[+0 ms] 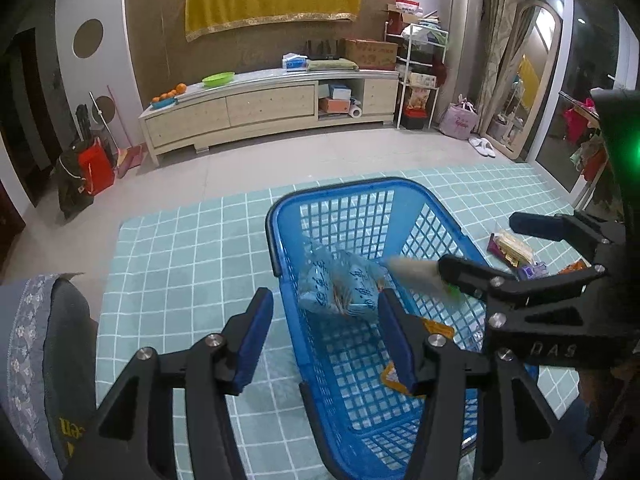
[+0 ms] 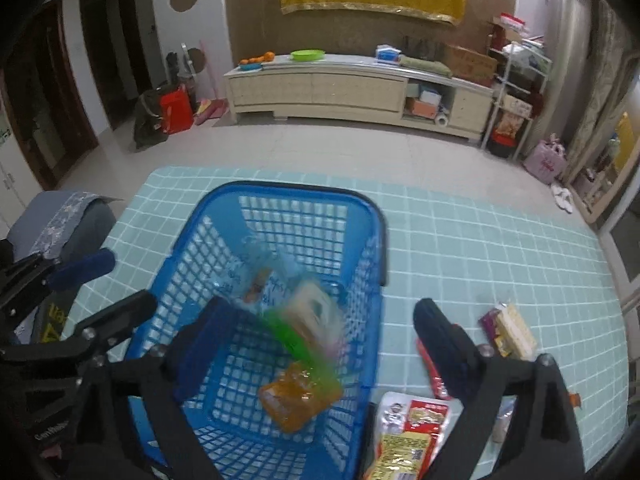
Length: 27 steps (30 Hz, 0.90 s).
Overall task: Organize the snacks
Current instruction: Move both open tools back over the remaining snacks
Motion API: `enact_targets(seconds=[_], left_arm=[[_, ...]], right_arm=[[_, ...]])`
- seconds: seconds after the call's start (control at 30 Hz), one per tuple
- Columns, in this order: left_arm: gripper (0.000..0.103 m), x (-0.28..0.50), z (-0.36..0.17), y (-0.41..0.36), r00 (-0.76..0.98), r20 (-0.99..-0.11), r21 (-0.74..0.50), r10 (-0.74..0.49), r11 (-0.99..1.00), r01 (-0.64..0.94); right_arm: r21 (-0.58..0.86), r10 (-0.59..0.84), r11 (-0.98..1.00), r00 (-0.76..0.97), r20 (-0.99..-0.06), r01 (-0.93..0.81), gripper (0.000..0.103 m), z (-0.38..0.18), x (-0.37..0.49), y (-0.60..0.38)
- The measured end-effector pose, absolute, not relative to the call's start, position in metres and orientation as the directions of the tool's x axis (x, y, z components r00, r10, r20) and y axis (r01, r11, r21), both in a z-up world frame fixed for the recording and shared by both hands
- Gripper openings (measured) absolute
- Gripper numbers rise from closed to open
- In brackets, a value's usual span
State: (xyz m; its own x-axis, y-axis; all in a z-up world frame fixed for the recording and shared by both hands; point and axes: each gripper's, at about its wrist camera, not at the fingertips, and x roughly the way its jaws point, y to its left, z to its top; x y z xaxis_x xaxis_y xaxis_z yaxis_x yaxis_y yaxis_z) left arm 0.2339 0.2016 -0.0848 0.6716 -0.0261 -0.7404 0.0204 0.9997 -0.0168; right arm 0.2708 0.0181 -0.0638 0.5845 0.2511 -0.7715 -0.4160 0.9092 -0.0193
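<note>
The tabletop under its pale green checked cloth carries my blue basket, which stands upright in front of me with its rim folded handle down. Inside the basket lie a pale blue packet toward the far end and an orange packet on the floor of it. A blurred cream and green snack is over the basket, clear of my fingers. My right gripper hangs over the basket with its jaws spread wide and nothing between them. My left gripper straddles the basket's left wall, jaws wide apart too and empty. Beside the basket, on the cloth, lie a red and yellow packet and a cream wafer packet
</note>
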Motion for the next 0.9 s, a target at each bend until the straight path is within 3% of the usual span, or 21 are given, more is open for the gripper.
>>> enact_targets(seconds=[0.2, 0.63, 0.9], left_arm=[[0.055, 0.222, -0.074, 0.19, 0.675, -0.737, -0.018, -0.035, 0.999, 0.033], [0.075, 0.17, -0.031, 0.136, 0.721, -0.683, -0.043, -0.112, 0.993, 0.114], [0.077, 0.145, -0.026, 0.096, 0.713, -0.685, -0.05, -0.15, 0.986, 0.159]], right_arm=[[0.002, 0.249, 0.921, 0.586, -0.771, -0.389, 0.095, -0.055, 0.257, -0.008], [0.039, 0.257, 0.943, 0.646, -0.719, -0.331, 0.095, -0.005, 0.209, -0.07], [0.058, 0.259, 0.948, 0.658, -0.707, -0.312, 0.095, 0.002, 0.18, -0.108]])
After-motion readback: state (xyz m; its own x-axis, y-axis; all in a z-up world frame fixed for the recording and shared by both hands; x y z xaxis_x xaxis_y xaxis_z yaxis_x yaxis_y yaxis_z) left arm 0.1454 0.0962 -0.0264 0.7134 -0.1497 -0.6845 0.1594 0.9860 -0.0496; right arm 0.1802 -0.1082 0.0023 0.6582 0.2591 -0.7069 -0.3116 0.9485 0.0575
